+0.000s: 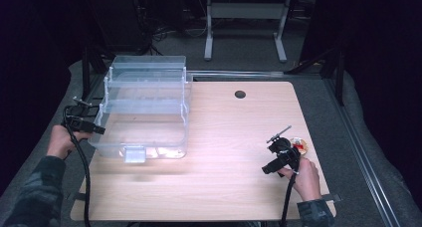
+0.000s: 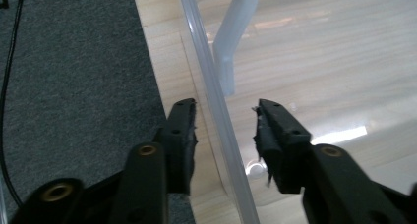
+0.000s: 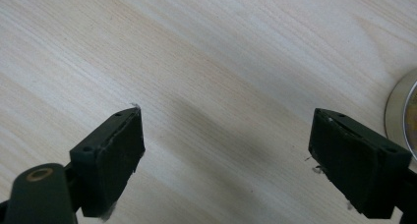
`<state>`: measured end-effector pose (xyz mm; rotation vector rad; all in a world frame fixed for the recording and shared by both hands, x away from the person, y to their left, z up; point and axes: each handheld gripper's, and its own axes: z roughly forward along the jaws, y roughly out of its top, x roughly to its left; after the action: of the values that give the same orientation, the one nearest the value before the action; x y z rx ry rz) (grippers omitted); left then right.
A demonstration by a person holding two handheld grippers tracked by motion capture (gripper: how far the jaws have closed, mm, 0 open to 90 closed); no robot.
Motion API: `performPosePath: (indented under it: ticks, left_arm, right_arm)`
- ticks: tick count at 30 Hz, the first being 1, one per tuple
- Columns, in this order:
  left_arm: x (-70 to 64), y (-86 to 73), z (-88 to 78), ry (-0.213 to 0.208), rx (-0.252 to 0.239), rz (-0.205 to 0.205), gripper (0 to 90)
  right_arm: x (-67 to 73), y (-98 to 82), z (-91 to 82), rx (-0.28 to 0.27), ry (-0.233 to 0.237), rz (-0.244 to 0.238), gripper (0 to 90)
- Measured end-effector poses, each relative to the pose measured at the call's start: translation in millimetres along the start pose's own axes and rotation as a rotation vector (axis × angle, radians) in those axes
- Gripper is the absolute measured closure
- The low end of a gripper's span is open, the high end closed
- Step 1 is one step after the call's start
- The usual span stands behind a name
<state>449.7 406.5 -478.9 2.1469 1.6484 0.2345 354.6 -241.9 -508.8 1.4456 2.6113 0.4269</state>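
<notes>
Left claw [image 2: 223, 130] part-closed, seemingly ungripping, right claw [image 3: 226, 160] wide

high: above, forward-down | claw views: close, share table [image 1: 224, 137]

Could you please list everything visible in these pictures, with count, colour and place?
Drawer unit: one, clear plastic, on the table's left half, its bottom drawer pulled toward the person.
Drawer wall: one, clear, upright between the left gripper's jaws; the pads are not seen pressing on it.
Round tin: one, metal rim with red and yellow inside, near the table's right edge, just beyond the right gripper.
Table: one, light wood, centre, with a dark round hole at its far side.
Floor mat: grey, around the table.
Frame: one, white metal, on the floor behind the table.
Left gripper: one, black, at the drawer's left side.
Right gripper: one, black, open over bare wood.
Hands: two, one on each gripper.
</notes>
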Motion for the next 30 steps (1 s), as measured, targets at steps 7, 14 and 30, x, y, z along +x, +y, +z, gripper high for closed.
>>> performPosePath:
  ticks: [7, 14, 30]
  left_arm:
    - [-1.4, 1.2, 1.5, 0.030, 0.008, 0.013, 78.8]
    - [-3.1, 0.3, 1.1, 0.043, 0.003, 0.030, 79.4]
    - [-22.2, -2.3, 1.7, 0.053, 0.005, 0.086, 77.3]
  right_arm:
    - [-1.4, -3.6, -1.7, -0.013, -0.005, 0.009, 13.0]
    - [-3.2, -6.5, -2.0, -0.010, -0.007, 0.012, 13.0]
    - [-4.1, -8.1, -6.6, -0.025, -0.015, 0.019, 13.0]
